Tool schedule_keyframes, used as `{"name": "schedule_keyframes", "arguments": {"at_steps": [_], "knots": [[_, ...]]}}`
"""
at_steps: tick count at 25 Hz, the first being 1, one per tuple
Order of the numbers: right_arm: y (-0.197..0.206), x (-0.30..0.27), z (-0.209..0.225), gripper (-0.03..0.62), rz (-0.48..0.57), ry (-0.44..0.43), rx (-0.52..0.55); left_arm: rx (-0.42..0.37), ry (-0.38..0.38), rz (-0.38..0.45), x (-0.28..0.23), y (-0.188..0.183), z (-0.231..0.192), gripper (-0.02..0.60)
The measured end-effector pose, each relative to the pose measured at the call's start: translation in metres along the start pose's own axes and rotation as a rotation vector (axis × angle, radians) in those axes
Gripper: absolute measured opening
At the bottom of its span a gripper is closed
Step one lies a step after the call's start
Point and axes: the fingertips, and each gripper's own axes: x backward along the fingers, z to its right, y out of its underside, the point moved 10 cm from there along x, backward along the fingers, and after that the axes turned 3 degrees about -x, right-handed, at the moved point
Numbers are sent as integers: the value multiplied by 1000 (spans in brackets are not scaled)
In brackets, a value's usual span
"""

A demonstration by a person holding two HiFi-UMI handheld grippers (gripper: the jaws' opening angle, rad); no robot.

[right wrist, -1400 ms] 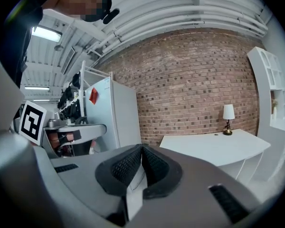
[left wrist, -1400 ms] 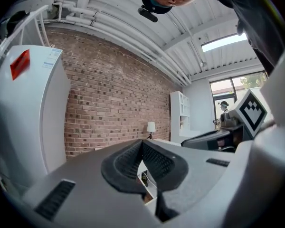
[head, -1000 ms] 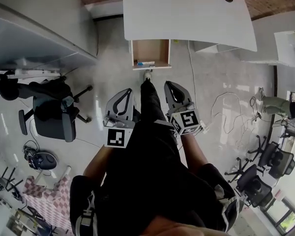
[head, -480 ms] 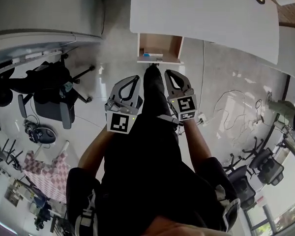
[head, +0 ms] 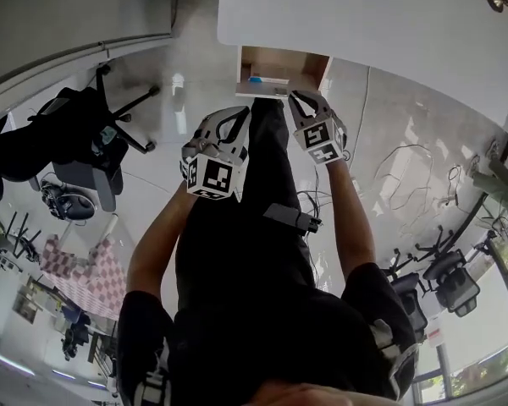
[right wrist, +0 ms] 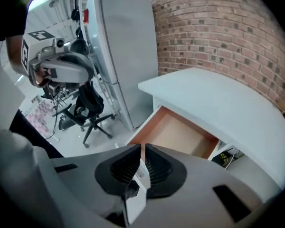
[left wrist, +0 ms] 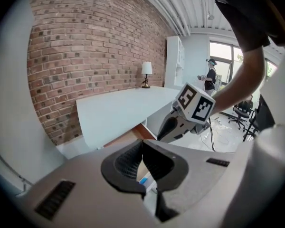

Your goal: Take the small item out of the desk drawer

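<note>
Approach step. Drawer (head: 279,62) stands open under the tabletop (head: 364,15); small blue item (head: 256,79) lies near its front edge. Left claw (head: 240,113) jaws together, empty. Right claw (head: 301,98) all but together, empty. Next, I reckon: spread one claw, reach in.

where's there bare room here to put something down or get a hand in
The desk top is bare up to the lamp at its far corner. The drawer floor is bare except the blue item near its front left. Crowded: chairs left of the desk, cables on the floor right of it.
</note>
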Motion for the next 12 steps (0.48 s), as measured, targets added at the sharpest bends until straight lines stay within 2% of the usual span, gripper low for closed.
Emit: {"name": "schedule_keyframes", "arguments": {"at_steps": [12], "knots": [[79,-136,44,31,-247,-113,137,-30,80,-101,-97,64,-5,9]]}}
